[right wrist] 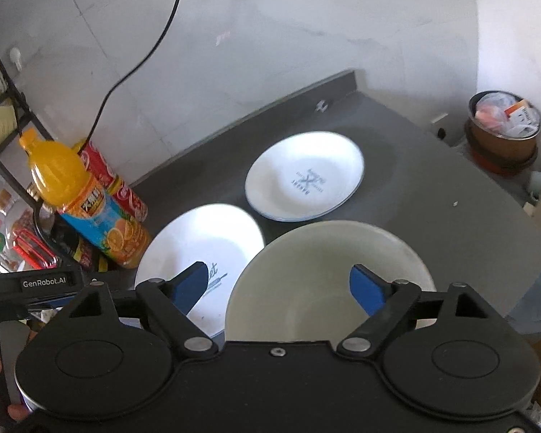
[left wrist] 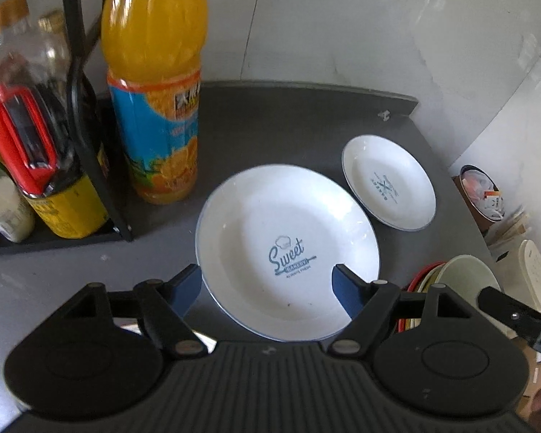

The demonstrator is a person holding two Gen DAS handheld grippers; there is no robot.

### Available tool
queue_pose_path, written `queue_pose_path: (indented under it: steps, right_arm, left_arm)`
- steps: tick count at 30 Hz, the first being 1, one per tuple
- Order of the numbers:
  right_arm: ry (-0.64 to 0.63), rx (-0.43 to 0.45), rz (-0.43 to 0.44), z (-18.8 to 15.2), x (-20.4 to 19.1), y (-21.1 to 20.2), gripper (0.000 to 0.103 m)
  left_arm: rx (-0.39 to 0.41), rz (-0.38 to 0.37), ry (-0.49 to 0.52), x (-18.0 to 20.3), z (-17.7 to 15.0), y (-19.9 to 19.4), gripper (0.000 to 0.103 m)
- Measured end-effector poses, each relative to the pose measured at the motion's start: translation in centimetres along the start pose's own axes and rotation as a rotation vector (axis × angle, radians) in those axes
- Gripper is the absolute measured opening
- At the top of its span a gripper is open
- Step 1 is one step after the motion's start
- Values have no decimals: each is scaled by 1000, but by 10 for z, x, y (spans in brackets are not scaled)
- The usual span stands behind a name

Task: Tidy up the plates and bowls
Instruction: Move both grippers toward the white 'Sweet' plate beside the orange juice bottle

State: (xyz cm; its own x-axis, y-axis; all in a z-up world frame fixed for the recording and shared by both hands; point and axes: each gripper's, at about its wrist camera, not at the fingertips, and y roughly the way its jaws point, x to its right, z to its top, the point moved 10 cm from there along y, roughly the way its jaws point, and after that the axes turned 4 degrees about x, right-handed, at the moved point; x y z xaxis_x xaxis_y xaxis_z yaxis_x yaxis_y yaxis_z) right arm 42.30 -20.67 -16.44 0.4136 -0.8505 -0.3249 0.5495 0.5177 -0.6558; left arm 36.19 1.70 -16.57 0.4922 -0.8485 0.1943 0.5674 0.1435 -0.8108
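The large plate [left wrist: 288, 249] lies flat on the dark counter [left wrist: 288, 122], a smaller plate [left wrist: 388, 182] just beyond, a pale bowl [right wrist: 328, 285] at its right. Our left gripper [left wrist: 267, 285] and right gripper [right wrist: 277, 288] hover wide open, holding nothing. We judge a flat rim may slip, or skid toward the juice bottle [left wrist: 155, 83].

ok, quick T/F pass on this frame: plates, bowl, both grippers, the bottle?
1. Both grippers are open and empty. True: left gripper, right gripper.
2. The Sweet plate is stacked on the smaller plate. False: they lie side by side on the counter.
3. The pale bowl sits below the right gripper. True.
4. The orange juice bottle lies on its side. False: it stands upright.
5. The Sweet plate holds food. False: it is empty.
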Motion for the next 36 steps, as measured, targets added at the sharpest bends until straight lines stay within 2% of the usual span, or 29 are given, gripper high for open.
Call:
queue_pose_path:
  steps: [6, 11, 18, 23, 26, 28, 31, 36]
  right_arm:
    - [-33, -53, -1, 3, 1, 21, 85]
    - [-27, -66, 20, 19, -1, 35, 82]
    - [-39, -123, 61, 35, -15, 65, 78]
    - [-48, -190, 74, 34, -27, 90, 75]
    - [-57, -220, 86, 32, -35, 104, 75]
    - [-62, -244, 76, 31, -36, 116, 73]
    - [-55, -277, 37, 28, -32, 130, 67]
    - [-12, -338, 16, 22, -27, 150, 61]
  left_arm:
    - [-11, 18, 10, -8, -5, 16, 78]
    - [-30, 20, -35, -20, -7, 27, 78]
    - [-26, 66, -103, -47, -8, 38, 78]
    - [-25, 106, -145, -64, -6, 46, 78]
    - [-28, 159, -155, -72, -4, 53, 78]
    - [-29, 213, -150, -77, -3, 59, 78]
    - [-44, 197, -174, -77, -2, 69, 78]
    - [-46, 239, -190, -80, 0, 81, 78]
